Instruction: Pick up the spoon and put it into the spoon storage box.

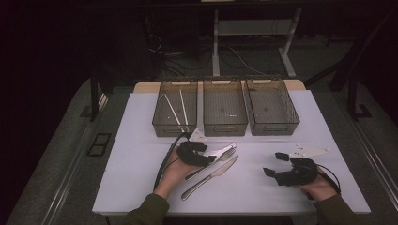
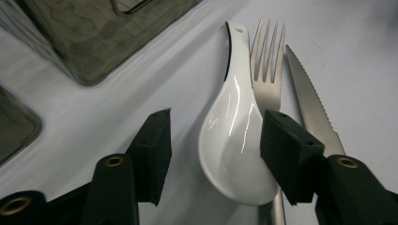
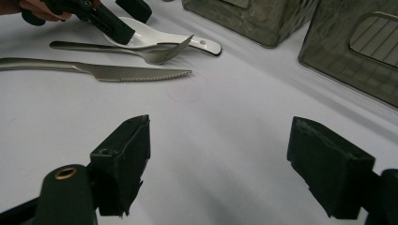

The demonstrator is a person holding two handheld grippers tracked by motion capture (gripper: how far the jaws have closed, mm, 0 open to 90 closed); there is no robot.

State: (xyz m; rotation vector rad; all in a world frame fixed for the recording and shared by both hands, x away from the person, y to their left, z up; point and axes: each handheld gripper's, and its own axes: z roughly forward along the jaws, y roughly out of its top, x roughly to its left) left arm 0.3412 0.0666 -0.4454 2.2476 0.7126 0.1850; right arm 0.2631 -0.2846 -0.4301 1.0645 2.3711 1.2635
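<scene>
We are looking at a dim room: grey carpeted floor (image 1: 56, 140), tangled black cables (image 1: 187, 58), white desk legs (image 1: 216, 42) standing behind the white-topped counter (image 1: 263, 197).

My left gripper (image 1: 213, 158) sits low over the table, jaws parted about halfway, nothing pinched; my left hand (image 1: 174, 169) wraps it from behind; my right gripper (image 1: 274, 164) rests off to the side, jaws wide apart, right hand (image 1: 319, 186) gripping its back end

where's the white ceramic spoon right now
The white ceramic spoon lies on the white table, left of centre in the high view, between the left gripper's open jaws, beside the steel fork and serrated knife.
</scene>
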